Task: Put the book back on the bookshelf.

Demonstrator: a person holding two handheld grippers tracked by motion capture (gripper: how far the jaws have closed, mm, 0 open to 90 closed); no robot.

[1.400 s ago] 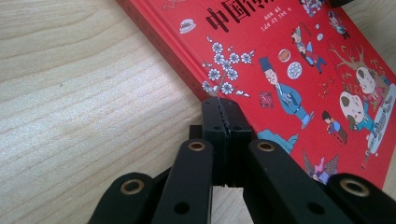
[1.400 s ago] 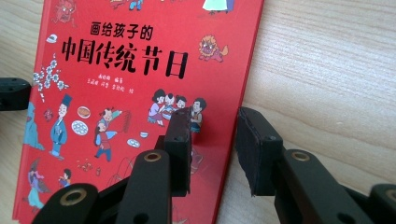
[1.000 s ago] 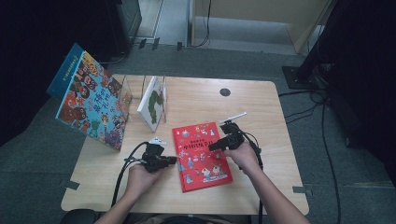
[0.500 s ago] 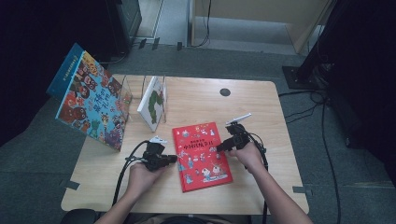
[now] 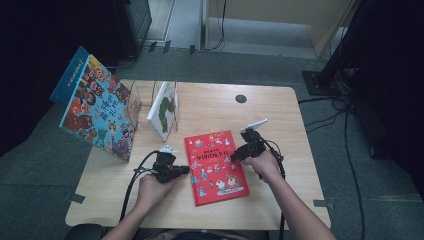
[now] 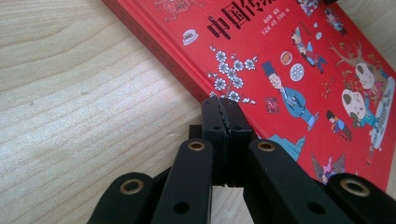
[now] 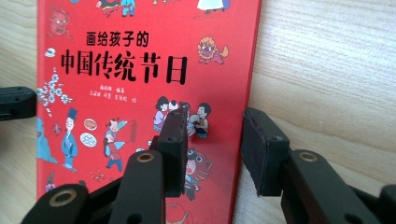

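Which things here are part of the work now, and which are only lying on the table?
In the work:
- red book
- left gripper, shut, at its left edge
- right gripper, open over its right edge

Lying about:
- big colourful book, leaning at the table's left
- white book in the clear stand

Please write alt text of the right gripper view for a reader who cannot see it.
The right tool hangs open over the right edge of a red picture book lying flat on the wooden table, one jaw above the cover, the other above the wood.
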